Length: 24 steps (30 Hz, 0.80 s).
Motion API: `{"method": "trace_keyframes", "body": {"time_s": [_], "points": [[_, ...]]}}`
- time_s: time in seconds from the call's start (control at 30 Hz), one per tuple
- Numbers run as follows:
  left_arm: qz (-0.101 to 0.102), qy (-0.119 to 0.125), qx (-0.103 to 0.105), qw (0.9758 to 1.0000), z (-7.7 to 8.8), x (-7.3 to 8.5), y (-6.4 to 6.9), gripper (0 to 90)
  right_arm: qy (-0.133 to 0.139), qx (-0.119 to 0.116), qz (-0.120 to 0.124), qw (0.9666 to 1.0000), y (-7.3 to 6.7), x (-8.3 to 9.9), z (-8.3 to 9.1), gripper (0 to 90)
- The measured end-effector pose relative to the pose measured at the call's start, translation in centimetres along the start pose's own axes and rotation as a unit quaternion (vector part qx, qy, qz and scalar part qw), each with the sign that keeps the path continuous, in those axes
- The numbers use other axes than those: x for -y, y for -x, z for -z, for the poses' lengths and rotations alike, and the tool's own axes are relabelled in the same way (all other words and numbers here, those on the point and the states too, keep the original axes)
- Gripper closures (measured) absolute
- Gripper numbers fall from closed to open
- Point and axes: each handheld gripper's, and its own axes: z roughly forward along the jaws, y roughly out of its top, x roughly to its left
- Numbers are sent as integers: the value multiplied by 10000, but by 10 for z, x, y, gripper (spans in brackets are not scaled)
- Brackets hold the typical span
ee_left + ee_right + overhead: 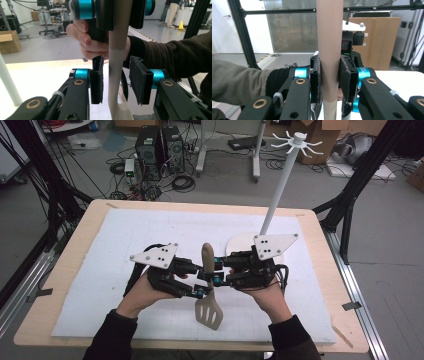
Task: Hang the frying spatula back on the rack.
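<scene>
High view: right tongs (218, 269) pinch spatula (208, 295) handle mid-table; left tongs (202, 282) spread around it.

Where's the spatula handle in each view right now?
High view: spatula handle upright at centre, between both grippers.
Left gripper view: centre, between the open fingers.
Right gripper view: centre, clamped by the fingers.
Shared landmark: white stand pole, at the left gripper view's left edge.
</scene>
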Motion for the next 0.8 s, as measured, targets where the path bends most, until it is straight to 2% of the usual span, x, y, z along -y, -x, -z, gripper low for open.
{"method": "trace_keyframes", "body": {"time_s": [0.17,0.53,0.6,0.8], "points": [[-45,-3,4,10000,-1,0,1,693,-8,-23,28,10000,0,0,-1,735],[-103,-8,-53,9999,1,-1,2,738,8,-39,27,10000,0,0,0,735],[-131,1,-126,9998,1,-2,2,767,22,-16,47,10000,0,0,1,735],[-151,-27,-263,9995,1,-3,4,778,10,78,42,10000,0,-1,3,733]]}}
